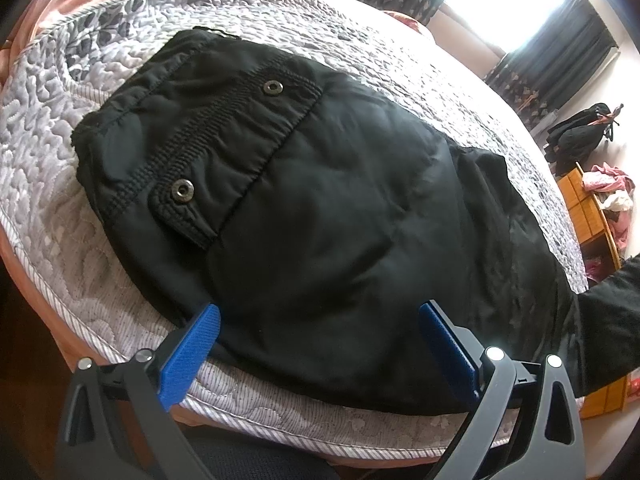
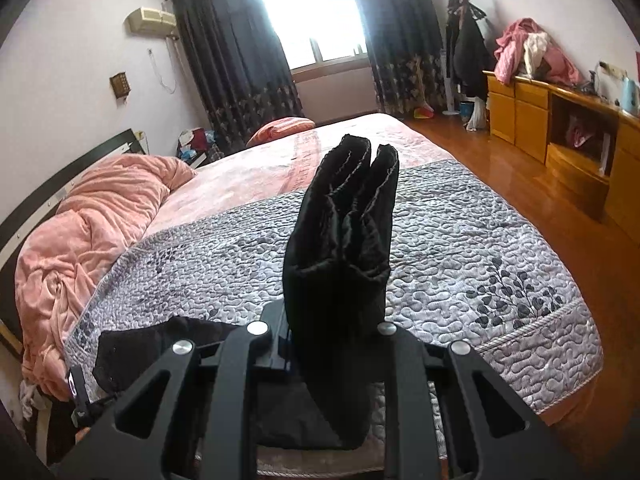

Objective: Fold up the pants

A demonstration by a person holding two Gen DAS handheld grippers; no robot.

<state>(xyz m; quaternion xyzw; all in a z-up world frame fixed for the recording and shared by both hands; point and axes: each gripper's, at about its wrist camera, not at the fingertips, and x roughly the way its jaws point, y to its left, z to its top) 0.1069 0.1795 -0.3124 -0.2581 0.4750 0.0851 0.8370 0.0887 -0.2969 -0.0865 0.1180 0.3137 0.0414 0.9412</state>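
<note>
Black pants point(image 1: 328, 216) lie on the grey quilted bedspread point(image 1: 48, 184), waistband with two metal snaps toward the upper left. My left gripper point(image 1: 320, 336) is open, its blue fingers point(image 1: 192, 348) spread just above the near edge of the pants, holding nothing. My right gripper point(image 2: 332, 344) is shut on the leg end of the pants point(image 2: 344, 224), which stands lifted and bunched above the bed. The waist part point(image 2: 160, 344) lies at the lower left of the right wrist view.
A pink blanket point(image 2: 88, 216) is heaped at the head of the bed. A wooden dresser point(image 2: 560, 128) with pink clothes on top stands along the right wall, with wood floor point(image 2: 500, 160) between it and the bed. Dark curtains flank a bright window.
</note>
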